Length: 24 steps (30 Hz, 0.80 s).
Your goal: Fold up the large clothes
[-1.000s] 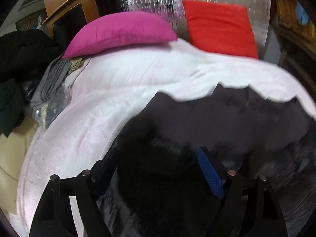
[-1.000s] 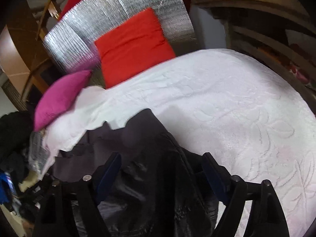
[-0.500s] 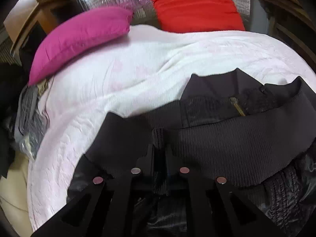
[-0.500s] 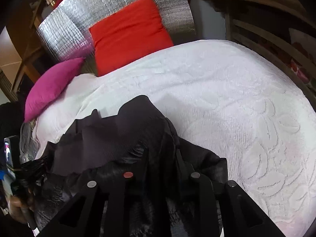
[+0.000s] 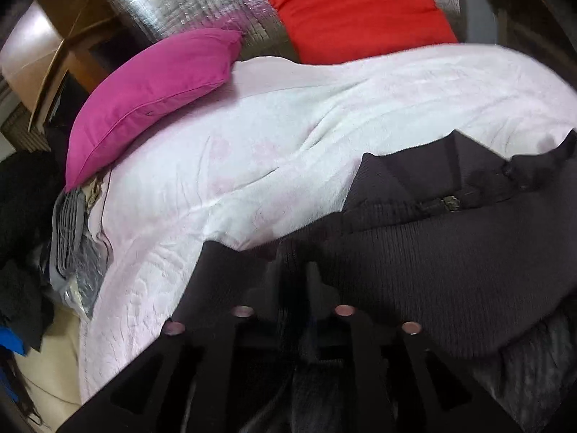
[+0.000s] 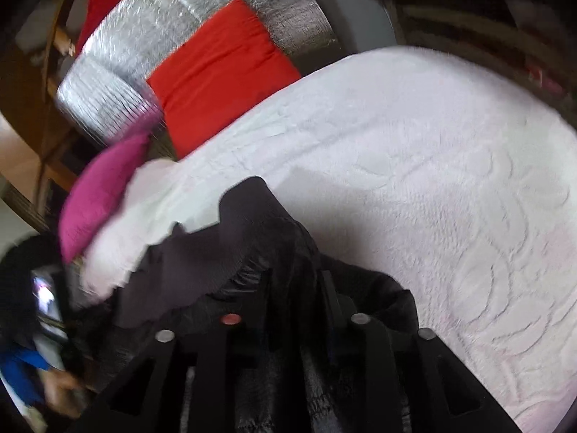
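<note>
On a bed (image 5: 252,166) draped in a pale embossed coverlet, I hold a dark jacket (image 5: 450,252) by its ribbed hem band, one claw at each end, so the garment can be stretched flat before its first fold. My left claw (image 5: 294,270) has fabric bunched between its narrowly parted fingers; its jaws have just been easing apart, and the band looks gripped rather than dropped. My right claw (image 6: 295,285) pinches the shinier quilted body of the jacket (image 6: 252,238), its jaws likewise having just been opening a little, cloth filling the gap.

The jacket lies at the near edge of the bed, its zipper pull (image 5: 450,202) showing far of the band. A magenta pillow (image 5: 151,97) and a red cushion (image 5: 360,7) sit at the far end against a silver foil panel (image 5: 180,3), well apart from the work. Folded grey clothes (image 5: 72,238) lie off the bed's left side.
</note>
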Each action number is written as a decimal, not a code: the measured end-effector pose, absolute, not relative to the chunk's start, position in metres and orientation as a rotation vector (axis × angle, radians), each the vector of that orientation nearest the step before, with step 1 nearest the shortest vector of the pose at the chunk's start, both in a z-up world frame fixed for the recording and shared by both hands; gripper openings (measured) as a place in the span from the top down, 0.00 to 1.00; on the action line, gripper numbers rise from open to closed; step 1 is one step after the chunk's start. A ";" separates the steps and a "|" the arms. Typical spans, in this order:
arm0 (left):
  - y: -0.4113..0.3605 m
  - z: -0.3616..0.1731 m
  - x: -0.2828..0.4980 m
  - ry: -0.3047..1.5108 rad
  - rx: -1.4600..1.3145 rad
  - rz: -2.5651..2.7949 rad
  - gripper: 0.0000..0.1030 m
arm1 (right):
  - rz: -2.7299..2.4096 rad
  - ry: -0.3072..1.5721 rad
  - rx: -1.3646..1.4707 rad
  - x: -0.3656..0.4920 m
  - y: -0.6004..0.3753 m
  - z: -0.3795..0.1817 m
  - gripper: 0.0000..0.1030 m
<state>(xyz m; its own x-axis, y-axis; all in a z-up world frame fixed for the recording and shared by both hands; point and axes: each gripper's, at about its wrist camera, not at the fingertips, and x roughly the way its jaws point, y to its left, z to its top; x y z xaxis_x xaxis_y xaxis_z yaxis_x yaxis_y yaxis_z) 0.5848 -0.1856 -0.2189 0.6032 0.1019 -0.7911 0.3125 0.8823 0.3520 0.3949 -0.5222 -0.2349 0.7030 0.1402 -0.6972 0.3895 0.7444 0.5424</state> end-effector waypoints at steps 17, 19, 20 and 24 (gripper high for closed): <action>-0.023 -0.176 0.430 0.817 0.255 0.050 0.21 | -0.133 0.767 0.527 0.315 -0.484 -0.174 0.52; -0.020 -0.183 0.427 0.790 0.271 0.057 0.21 | -0.131 0.800 0.512 0.310 -0.475 -0.181 0.52; -0.020 -0.188 0.427 0.786 0.291 0.067 0.21 | -0.129 0.810 0.505 0.306 -0.469 -0.184 0.52; -0.023 -0.198 0.422 0.808 0.288 0.050 0.21 | -0.133 0.847 0.480 0.296 -0.452 -0.194 0.52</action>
<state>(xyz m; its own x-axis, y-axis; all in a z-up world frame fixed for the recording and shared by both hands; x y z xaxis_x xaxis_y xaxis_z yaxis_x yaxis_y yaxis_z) 0.4222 -0.0229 -0.1977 0.6918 0.1536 -0.7055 0.0650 0.9599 0.2727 0.2959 -0.4517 -0.1935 0.6608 0.0744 -0.7469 0.3004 0.8857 0.3541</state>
